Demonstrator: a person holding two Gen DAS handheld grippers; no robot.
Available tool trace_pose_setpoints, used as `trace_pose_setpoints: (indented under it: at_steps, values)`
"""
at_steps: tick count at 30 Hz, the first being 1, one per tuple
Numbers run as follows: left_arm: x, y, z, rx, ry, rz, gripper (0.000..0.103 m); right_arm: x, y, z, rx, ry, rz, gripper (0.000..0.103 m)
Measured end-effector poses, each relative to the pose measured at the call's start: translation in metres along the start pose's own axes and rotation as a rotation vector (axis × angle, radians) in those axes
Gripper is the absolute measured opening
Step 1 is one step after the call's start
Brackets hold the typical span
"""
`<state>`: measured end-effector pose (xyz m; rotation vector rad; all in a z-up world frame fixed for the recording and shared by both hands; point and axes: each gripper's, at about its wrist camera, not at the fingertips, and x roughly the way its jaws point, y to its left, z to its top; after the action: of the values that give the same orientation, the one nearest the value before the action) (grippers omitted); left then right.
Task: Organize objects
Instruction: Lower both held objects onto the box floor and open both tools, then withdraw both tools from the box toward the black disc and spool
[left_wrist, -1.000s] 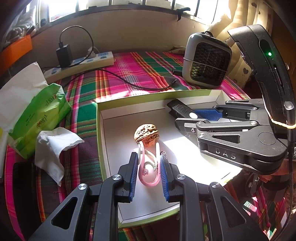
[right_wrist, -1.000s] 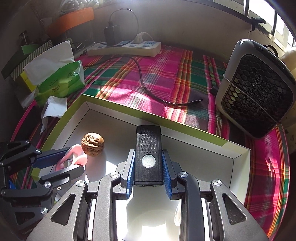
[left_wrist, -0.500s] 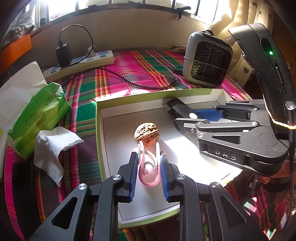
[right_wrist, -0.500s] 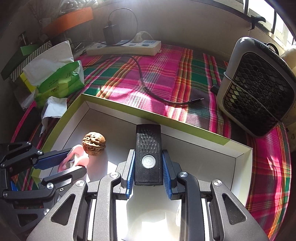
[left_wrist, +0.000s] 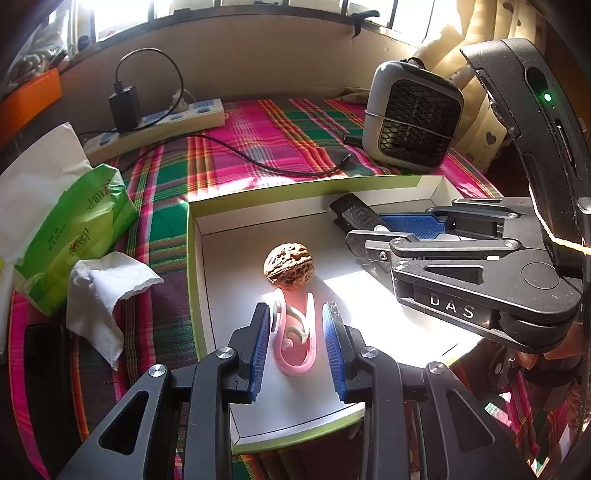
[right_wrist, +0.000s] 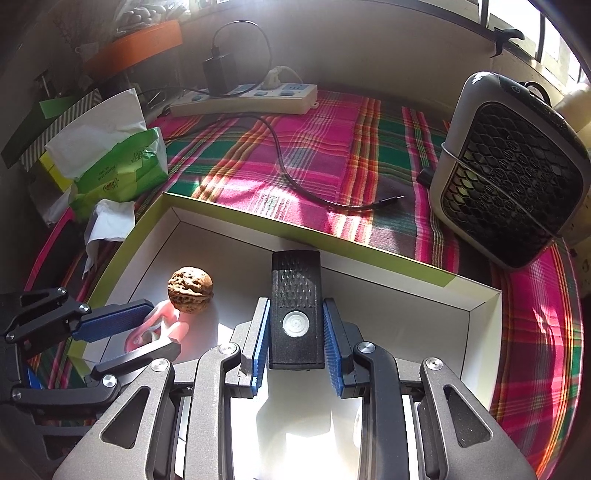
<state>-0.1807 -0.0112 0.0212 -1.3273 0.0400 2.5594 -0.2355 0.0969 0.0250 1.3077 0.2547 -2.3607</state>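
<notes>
A white box with a green rim (left_wrist: 192, 258) (right_wrist: 303, 229) holds a walnut (left_wrist: 289, 264) (right_wrist: 190, 290). A pink carabiner clip (left_wrist: 294, 341) (right_wrist: 155, 326) lies on the box floor just in front of the walnut. My left gripper (left_wrist: 295, 317) (right_wrist: 147, 326) straddles the clip with its jaws a little apart, small gaps on both sides. My right gripper (right_wrist: 295, 314) (left_wrist: 384, 227) is low inside the box with its pads against a black rectangular device (right_wrist: 295, 306) (left_wrist: 354, 212) that has a round button.
The box sits on a plaid cloth (right_wrist: 332, 147). A small grey fan heater (left_wrist: 412, 116) (right_wrist: 513, 170) stands at the back right. A power strip (left_wrist: 159, 123) with a charger and a black cable (right_wrist: 295, 184) lies behind. A green tissue pack (left_wrist: 70, 225) and loose tissue (left_wrist: 107, 291) lie left.
My left gripper's jaws have opened slightly and let go of the pink clip, which now lies on the box floor. The right gripper still holds the black device in place.
</notes>
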Motion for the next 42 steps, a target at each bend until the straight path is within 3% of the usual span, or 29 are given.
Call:
trace_pose_setpoints:
  at_steps: [2, 6, 33, 38, 42]
  values:
    - [0.0, -0.001, 0.0, 0.0, 0.001, -0.003, 0.029, -0.001, 0.0, 0.0, 0.005, -0.005, -0.001, 0.029]
    - [-0.004, -0.002, -0.002, -0.003, 0.0, -0.009, 0.033, -0.006, -0.002, -0.002, 0.021, -0.017, 0.005, 0.042]
    - [-0.063, -0.017, -0.037, -0.017, -0.084, -0.027, 0.037, -0.084, 0.001, -0.059, 0.1, -0.142, -0.016, 0.042]
    - [-0.071, -0.022, -0.051, -0.021, -0.092, -0.059, 0.04, -0.099, 0.0, -0.077, 0.108, -0.172, -0.031, 0.042]
    - [-0.074, -0.026, -0.06, -0.02, -0.088, -0.071, 0.041, -0.109, -0.004, -0.091, 0.138, -0.191, -0.039, 0.049]
